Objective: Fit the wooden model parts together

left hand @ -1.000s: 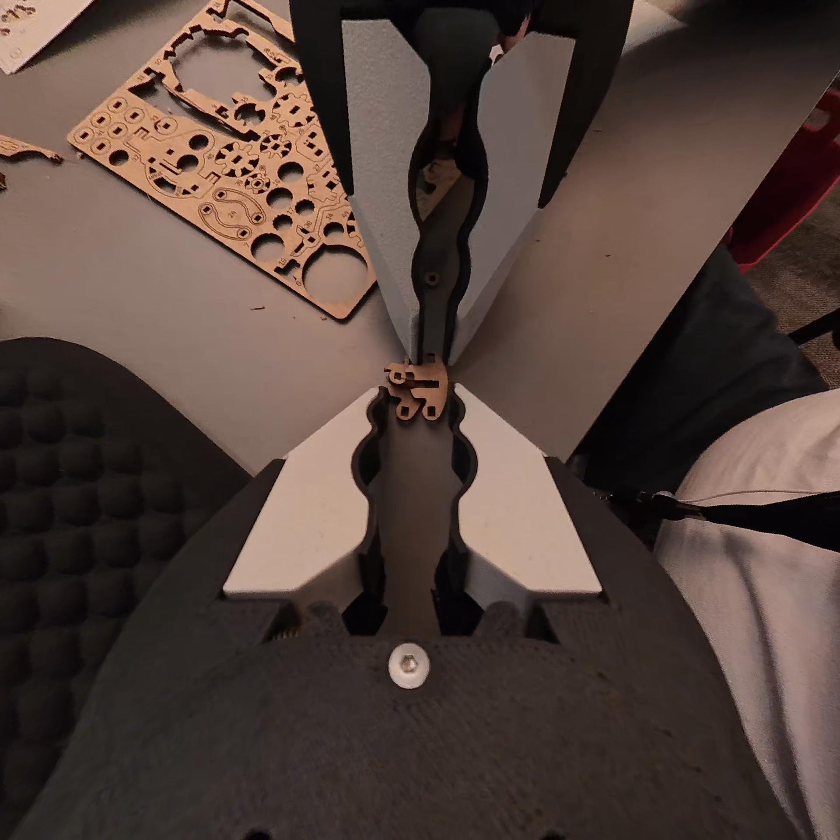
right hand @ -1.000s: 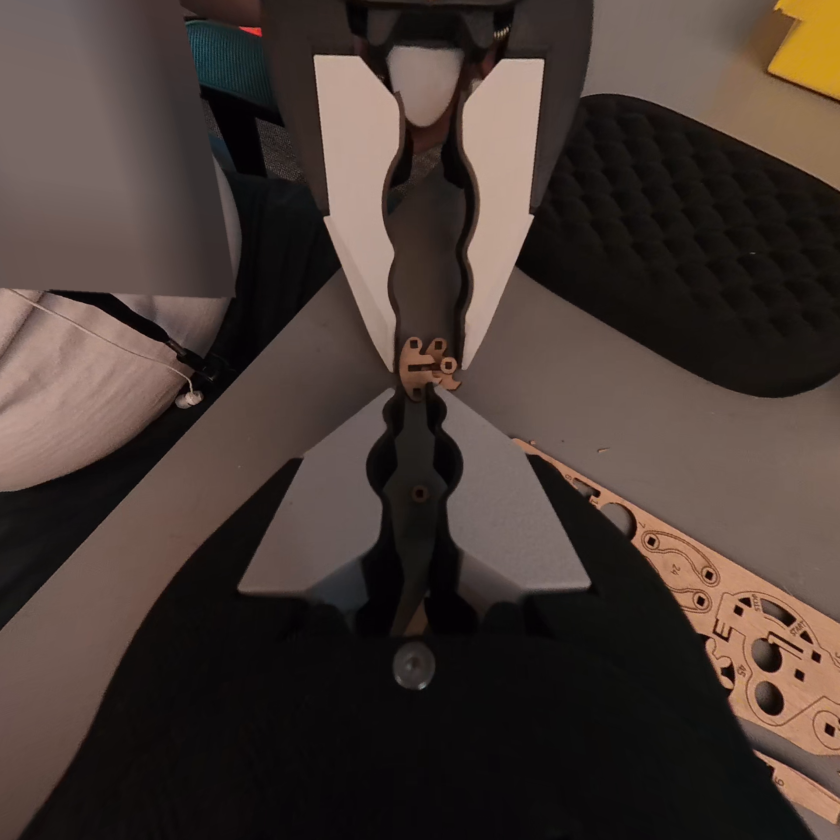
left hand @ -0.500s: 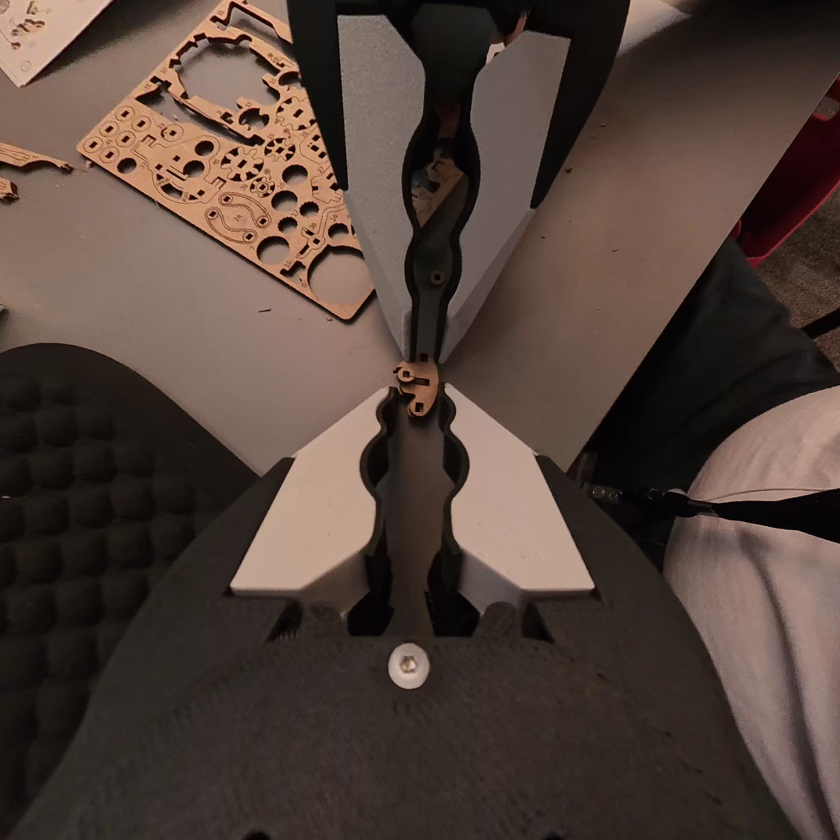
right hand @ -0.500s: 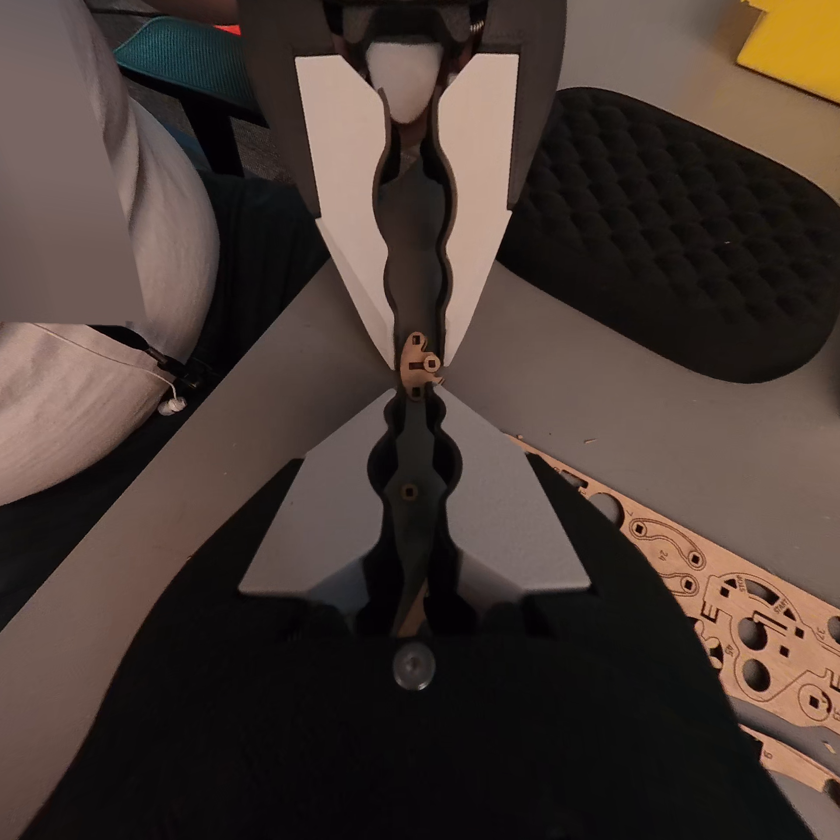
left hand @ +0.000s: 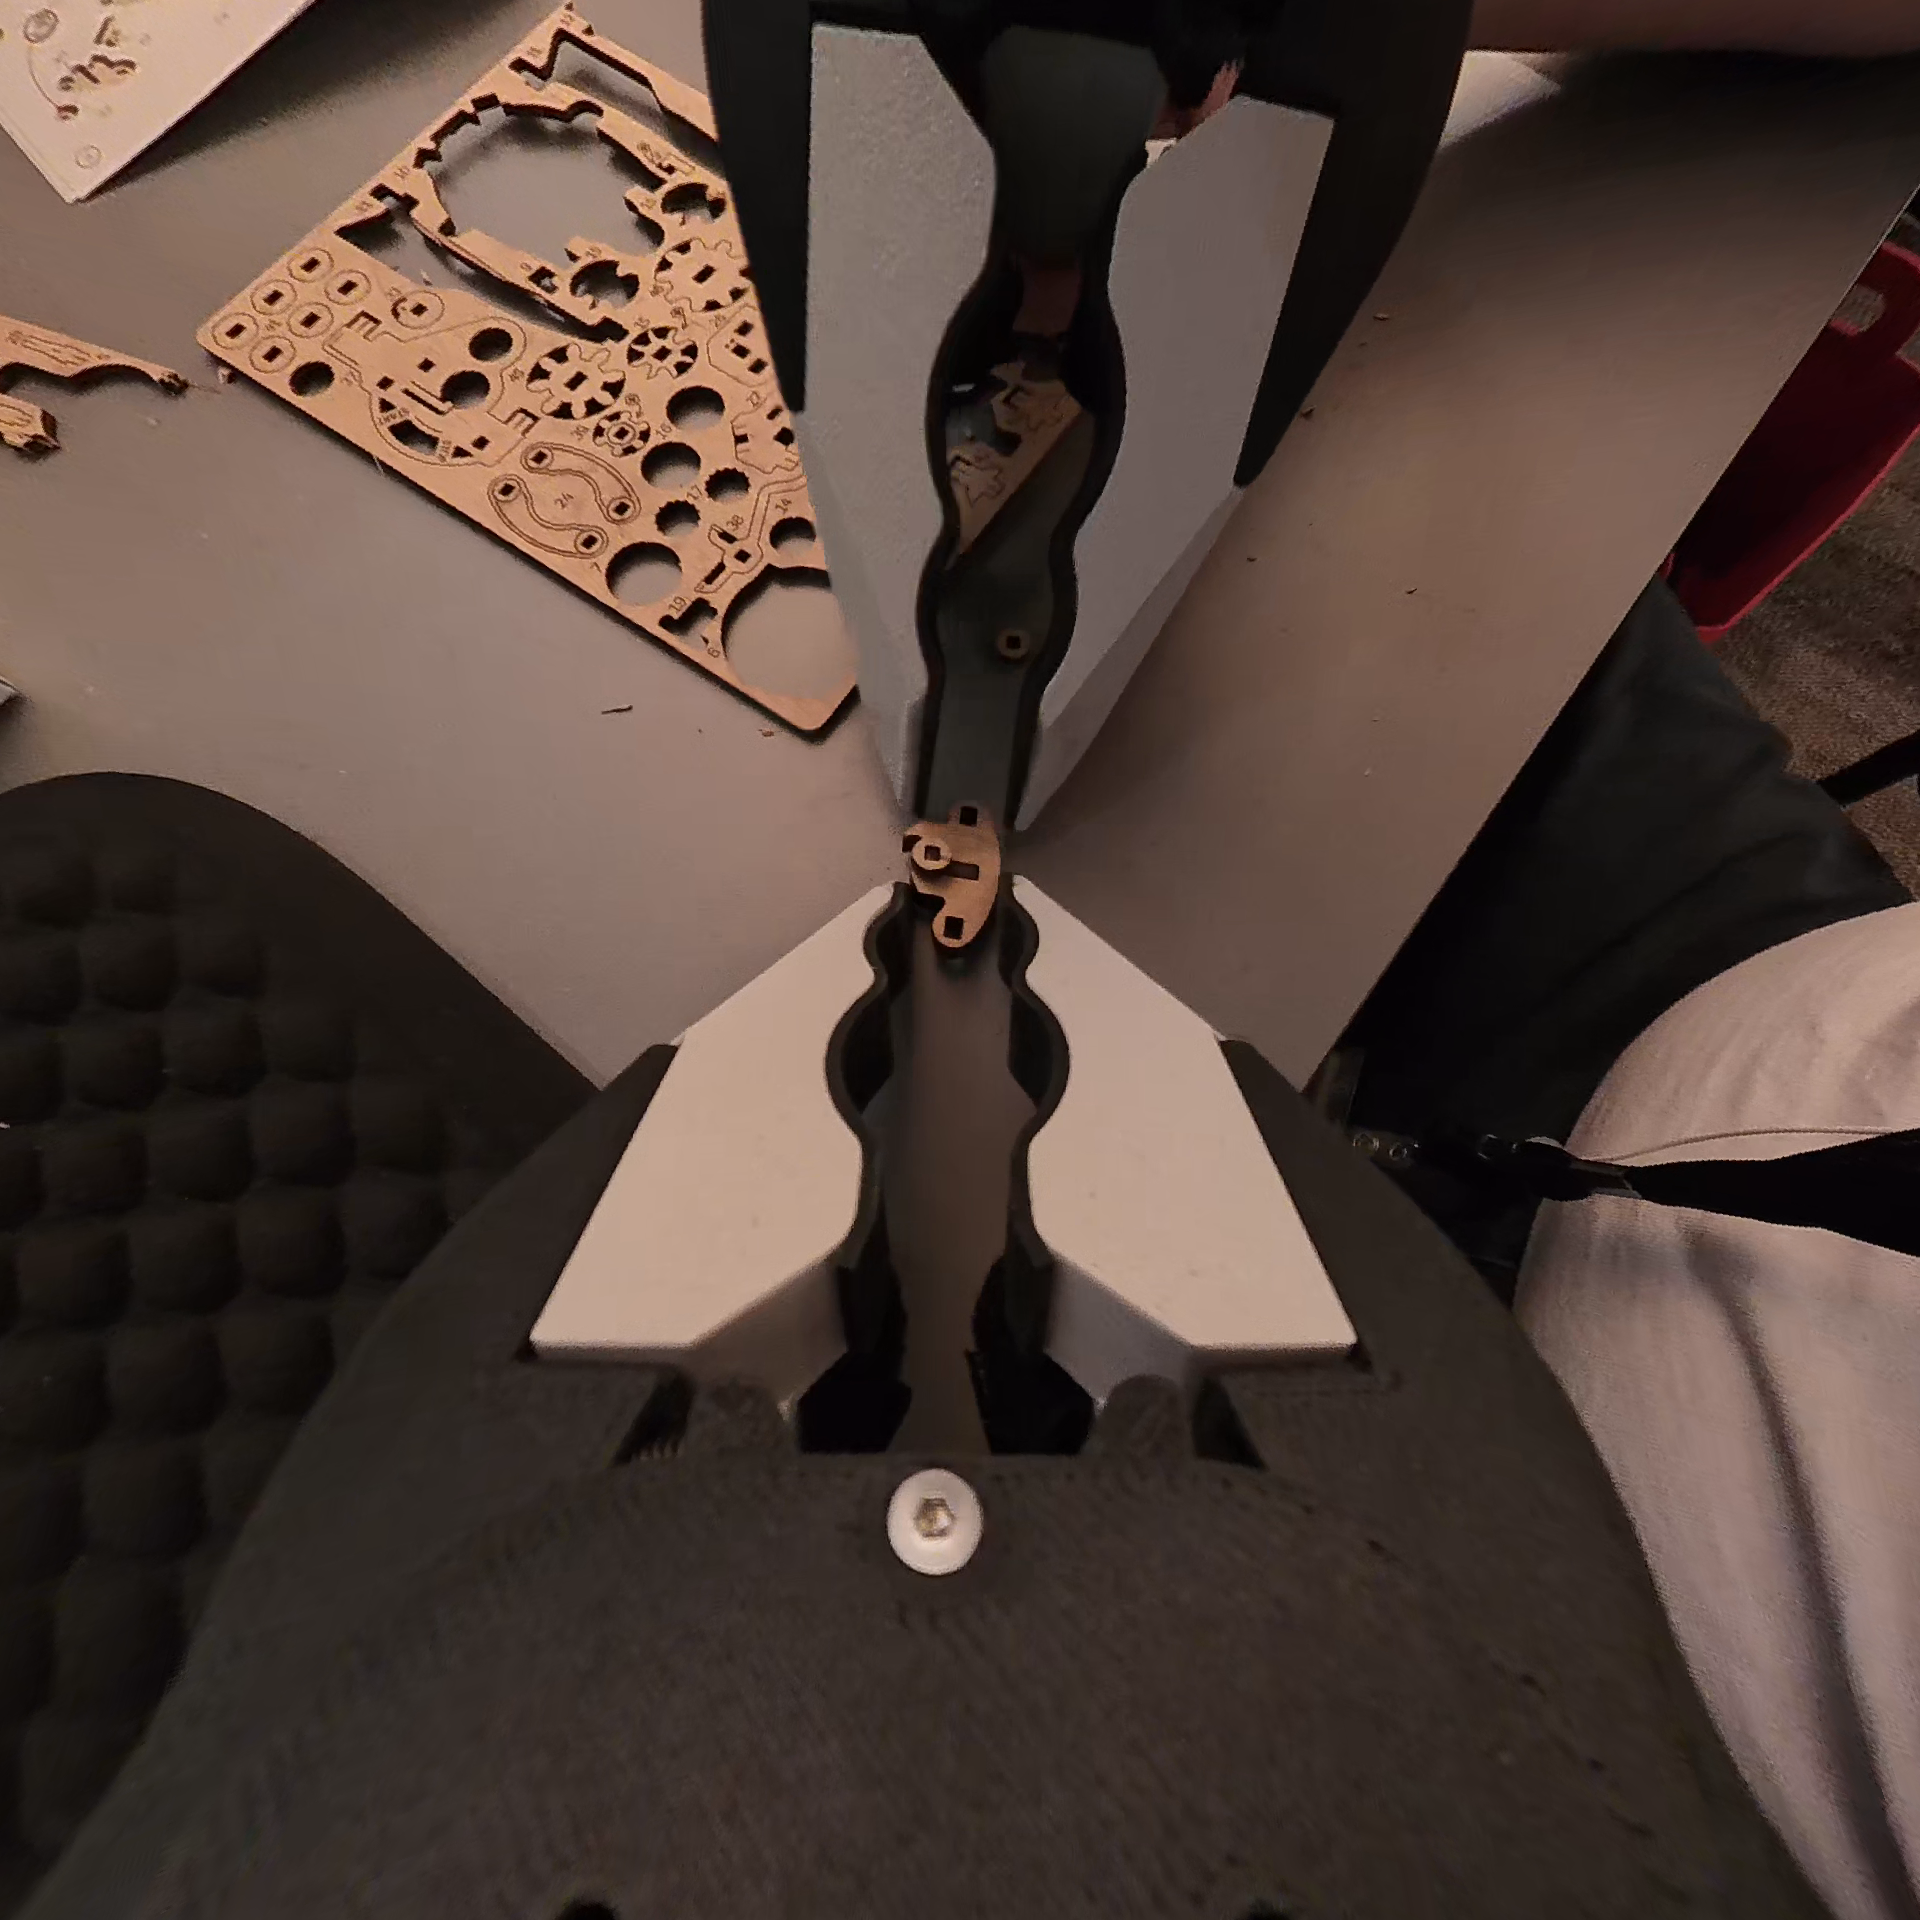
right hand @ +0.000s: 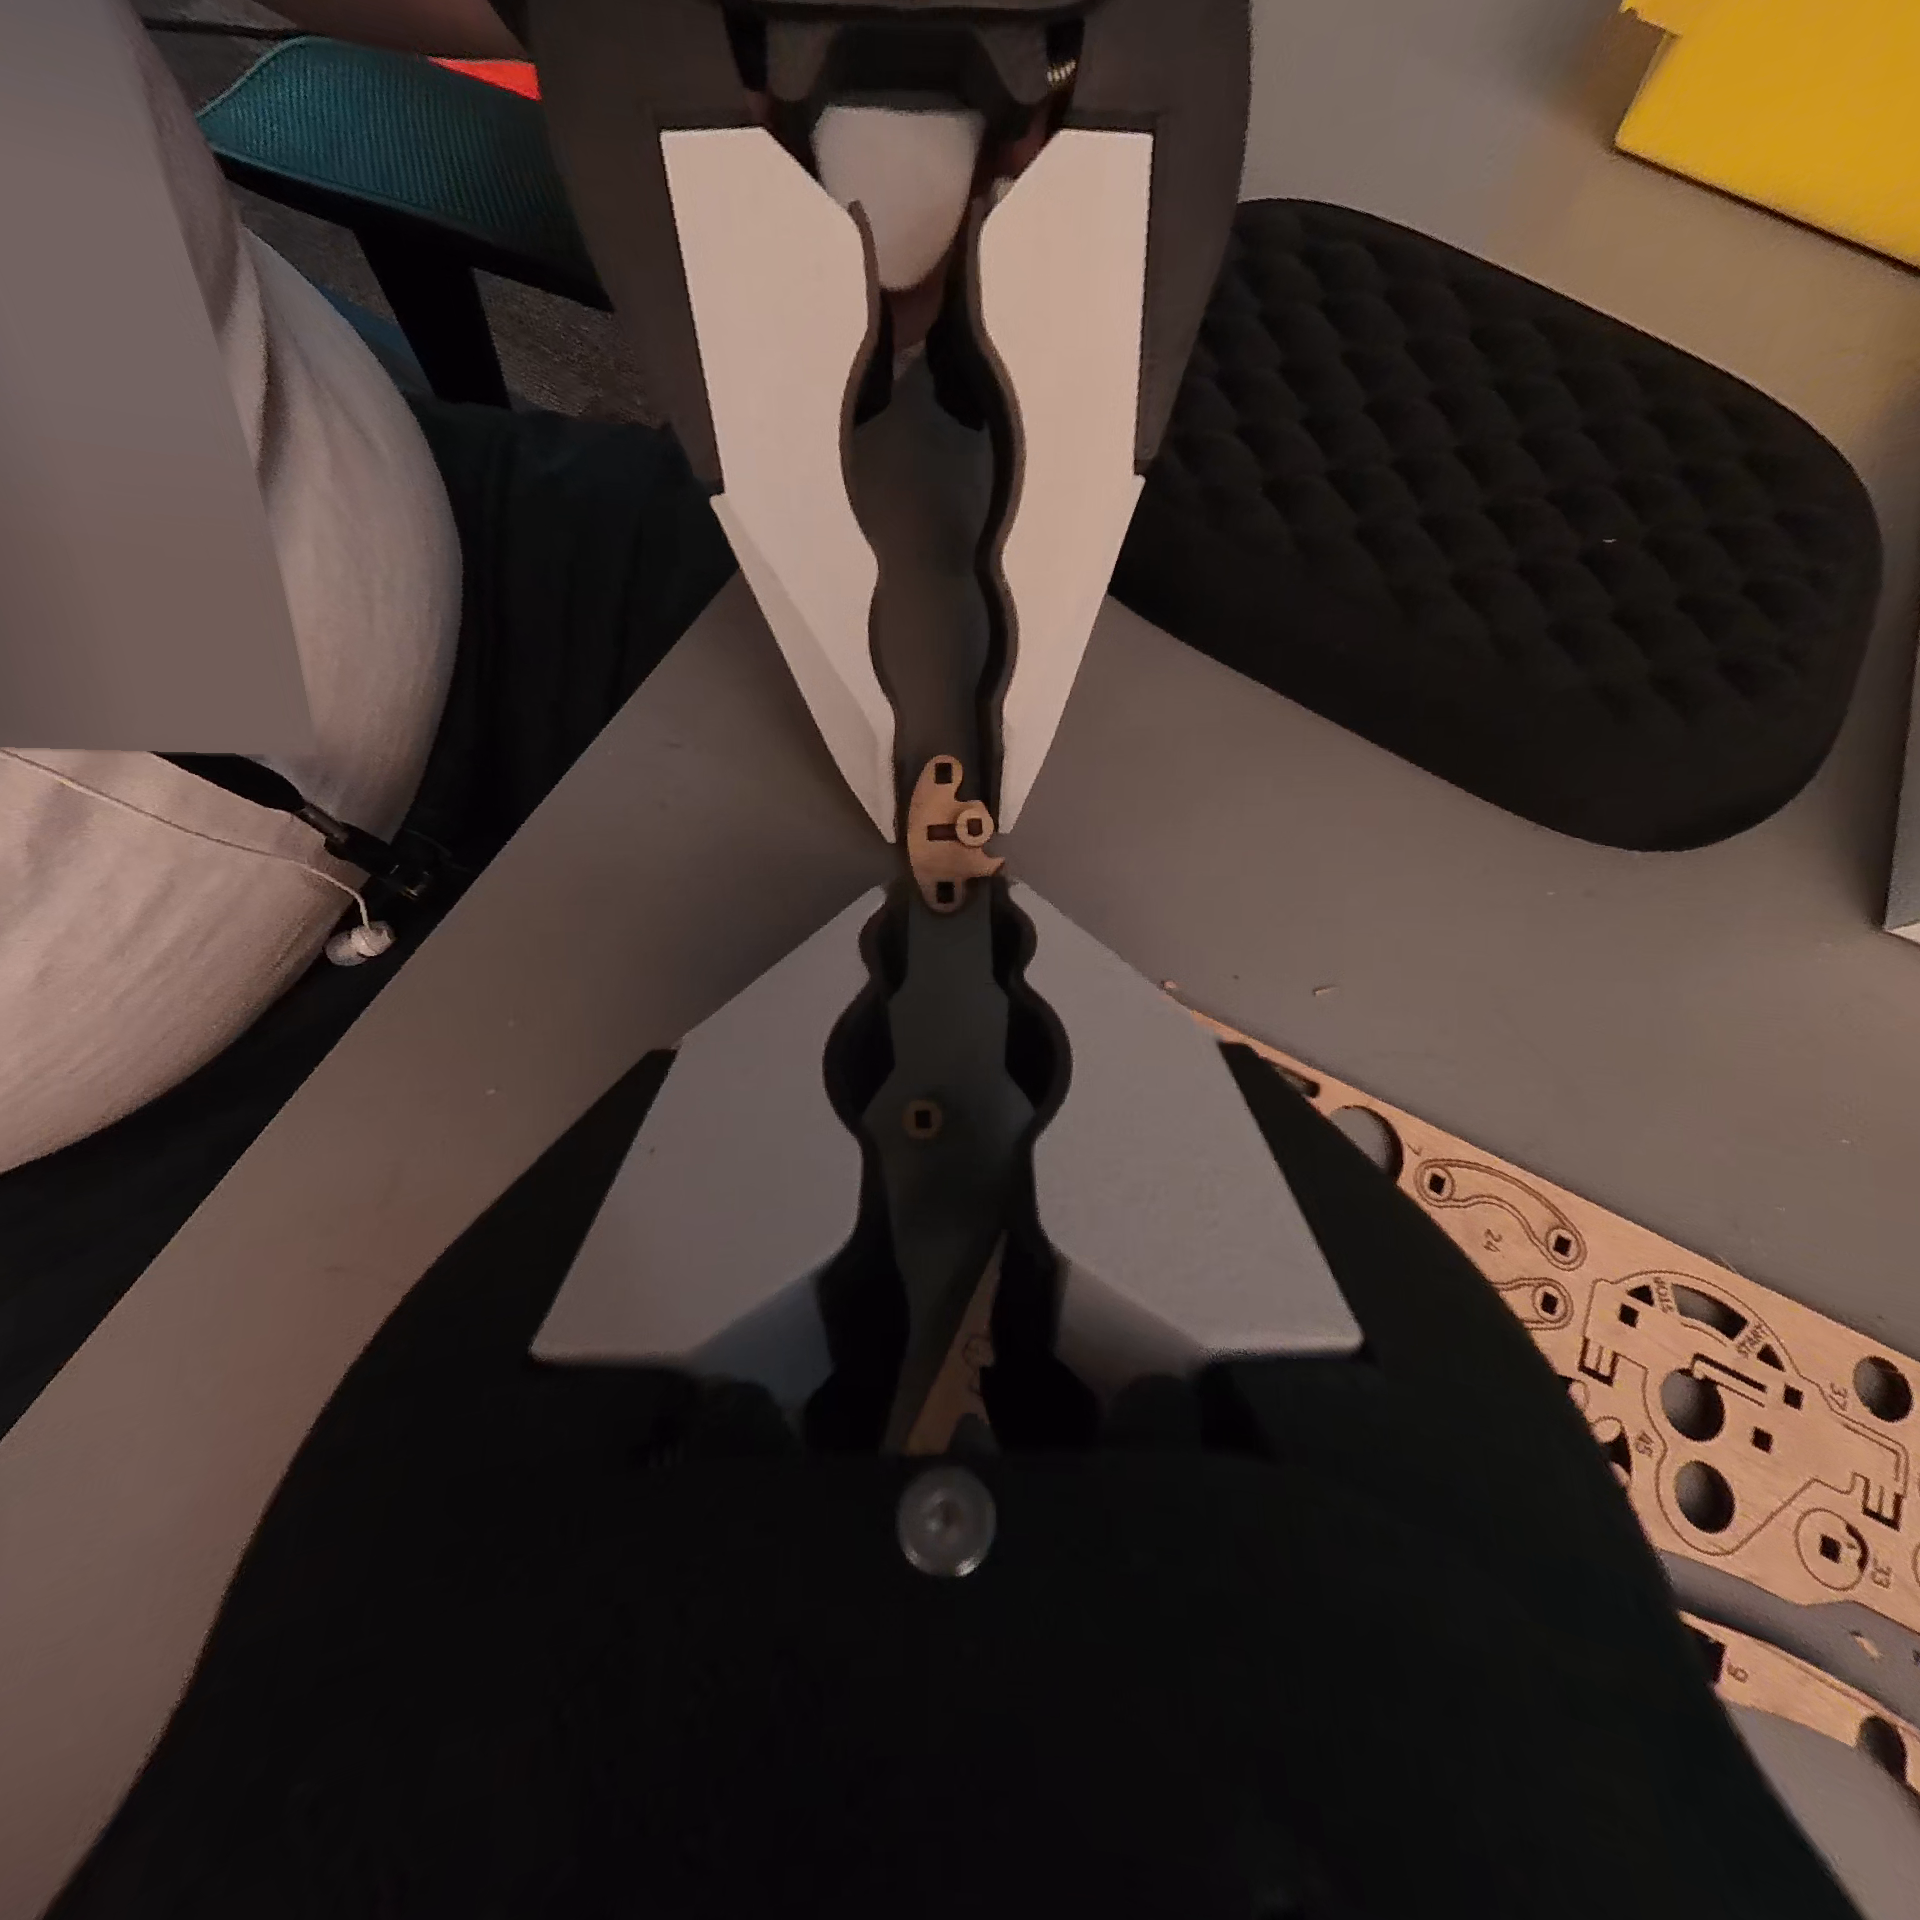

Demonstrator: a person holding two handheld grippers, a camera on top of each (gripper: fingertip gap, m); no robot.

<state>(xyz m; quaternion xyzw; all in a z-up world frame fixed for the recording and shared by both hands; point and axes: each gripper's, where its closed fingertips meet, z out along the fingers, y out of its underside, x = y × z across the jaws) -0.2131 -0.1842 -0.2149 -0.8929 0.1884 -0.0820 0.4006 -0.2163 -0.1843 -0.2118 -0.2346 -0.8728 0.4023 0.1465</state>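
My two grippers meet tip to tip above the grey table. My left gripper (left hand: 954,891) is shut on a small wooden part (left hand: 951,873) with square holes; the part stands between its fingertips. My right gripper (right hand: 945,909) is shut on a long flat wooden part (right hand: 920,1117) that looks dark and has one square hole; it runs back between the fingers. The small part (right hand: 945,831) touches the tip of the long part. In the left wrist view the right gripper (left hand: 961,821) comes down from the top with the long part (left hand: 997,644) in it.
A laser-cut wooden sheet (left hand: 540,416) lies on the table (left hand: 312,675); it also shows in the right wrist view (right hand: 1662,1351). A black dimpled pad (left hand: 208,1143) lies beside it. Loose offcuts (left hand: 62,374), a paper sheet (left hand: 125,73) and a yellow object (right hand: 1787,114) lie farther off. A person's clothed body (left hand: 1714,1351) is at the table edge. My left and right fingertips are right by each other.
The small wooden part has turned between the tips and now shows narrower and more upright. Both grippers stay tip to tip and have shifted slightly over the table.
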